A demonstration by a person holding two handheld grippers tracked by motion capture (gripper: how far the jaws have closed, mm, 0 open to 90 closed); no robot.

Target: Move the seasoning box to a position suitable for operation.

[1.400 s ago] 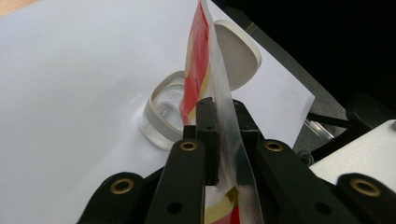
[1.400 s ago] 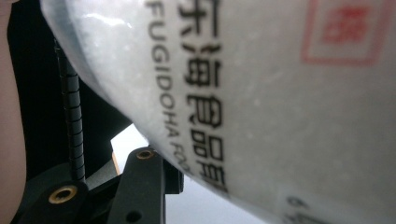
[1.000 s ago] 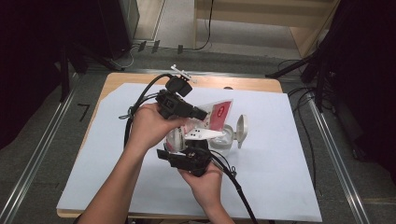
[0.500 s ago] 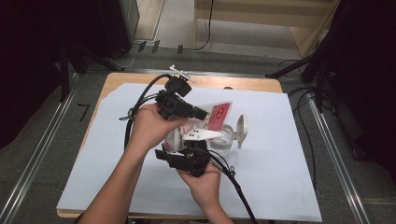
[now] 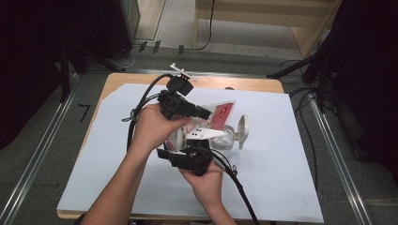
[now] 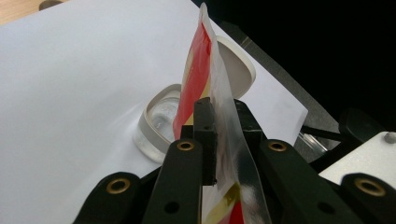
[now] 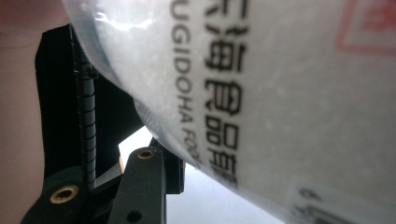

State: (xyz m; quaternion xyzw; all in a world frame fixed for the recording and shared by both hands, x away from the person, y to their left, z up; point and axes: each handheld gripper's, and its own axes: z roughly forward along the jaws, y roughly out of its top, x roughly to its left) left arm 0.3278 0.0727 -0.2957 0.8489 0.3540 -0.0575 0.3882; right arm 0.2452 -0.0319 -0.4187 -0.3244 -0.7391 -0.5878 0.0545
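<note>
Clear plastic pouch w/ red label panel and black printed lettering, held up off the table over its middle, a bit toward the far edge. Pouch is flat and thin near the top; in the left gripper view it's seen edge-on, red and yellow print on one face, clear film on the other. In the right gripper view the film looks frosted, whitish contents behind the lettering.

Left claw is nearly closed, pinching the pouch edge between its pads. Right claw sits at the pouch's lower part from the near side; jaws partway apart, pouch lying across them. Can't tell if they press on it.

Under the pouch: clear jar on the white sheet, its grey flip lid swung open to the right.
</note>
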